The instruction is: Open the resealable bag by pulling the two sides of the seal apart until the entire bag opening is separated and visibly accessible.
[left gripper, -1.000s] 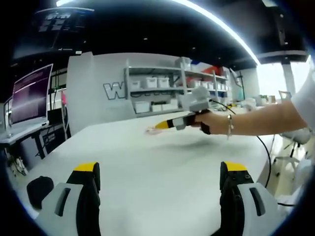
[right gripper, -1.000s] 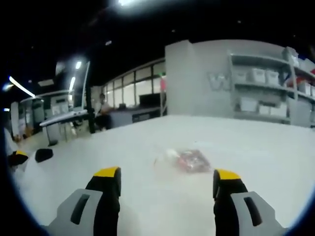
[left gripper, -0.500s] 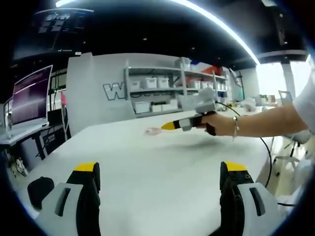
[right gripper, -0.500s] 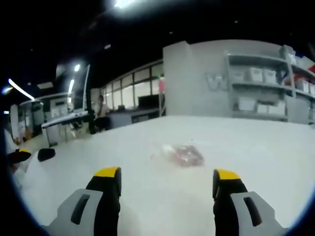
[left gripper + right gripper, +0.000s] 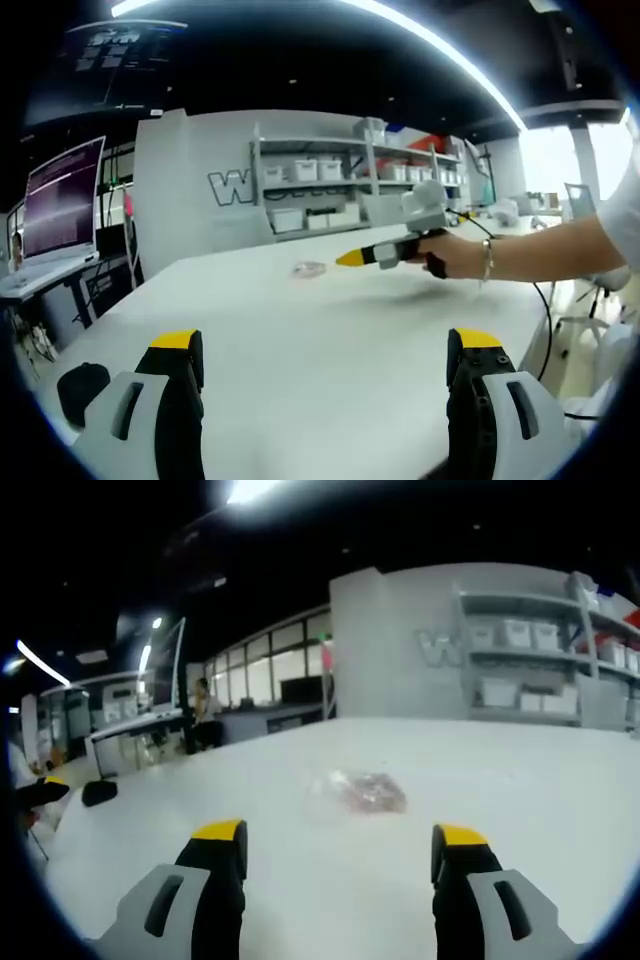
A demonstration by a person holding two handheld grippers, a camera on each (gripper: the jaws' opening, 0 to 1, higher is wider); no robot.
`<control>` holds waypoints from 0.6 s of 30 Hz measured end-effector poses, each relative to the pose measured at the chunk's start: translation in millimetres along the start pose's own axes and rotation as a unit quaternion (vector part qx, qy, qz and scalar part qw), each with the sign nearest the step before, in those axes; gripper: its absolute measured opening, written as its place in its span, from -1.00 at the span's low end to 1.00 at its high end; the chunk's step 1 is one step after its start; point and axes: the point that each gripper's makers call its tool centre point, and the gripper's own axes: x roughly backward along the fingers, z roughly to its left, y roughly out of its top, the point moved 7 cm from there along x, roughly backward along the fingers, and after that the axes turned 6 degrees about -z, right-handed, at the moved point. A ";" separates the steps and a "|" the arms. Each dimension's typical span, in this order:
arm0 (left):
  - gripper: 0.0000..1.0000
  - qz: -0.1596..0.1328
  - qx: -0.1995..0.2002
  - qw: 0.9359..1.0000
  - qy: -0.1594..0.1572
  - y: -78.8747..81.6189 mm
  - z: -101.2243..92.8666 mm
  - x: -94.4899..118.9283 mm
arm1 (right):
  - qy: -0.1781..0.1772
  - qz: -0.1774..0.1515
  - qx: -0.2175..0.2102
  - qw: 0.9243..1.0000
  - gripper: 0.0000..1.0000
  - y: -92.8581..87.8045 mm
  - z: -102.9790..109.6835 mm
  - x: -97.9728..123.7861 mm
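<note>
While the bag (image 5: 362, 790) lies on the table (image 5: 520, 810), both claws, left (image 5: 325, 368) and right (image 5: 332, 852), are spread wide.

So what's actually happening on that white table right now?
A person holds a tool in each hand over the white table. A small clear bag with something reddish inside lies flat on it, untouched. The right tool is open and pointed at the bag from a short way off. The left tool is open too, farther away, over bare tabletop. Nothing is gripped, so opening the seal is not yet begun.
</note>
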 end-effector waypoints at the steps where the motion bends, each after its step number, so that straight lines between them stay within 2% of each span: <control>1: 0.99 0.000 0.000 1.000 0.000 0.2 -0.1 0.1 | 0.000 -0.001 -0.002 1.000 0.51 0.1 0.0 1.8; 18: 0.99 -0.001 -0.001 1.000 0.000 1.5 -0.9 0.5 | 0.006 -0.013 -0.007 1.000 0.51 -2.4 4.5 23.1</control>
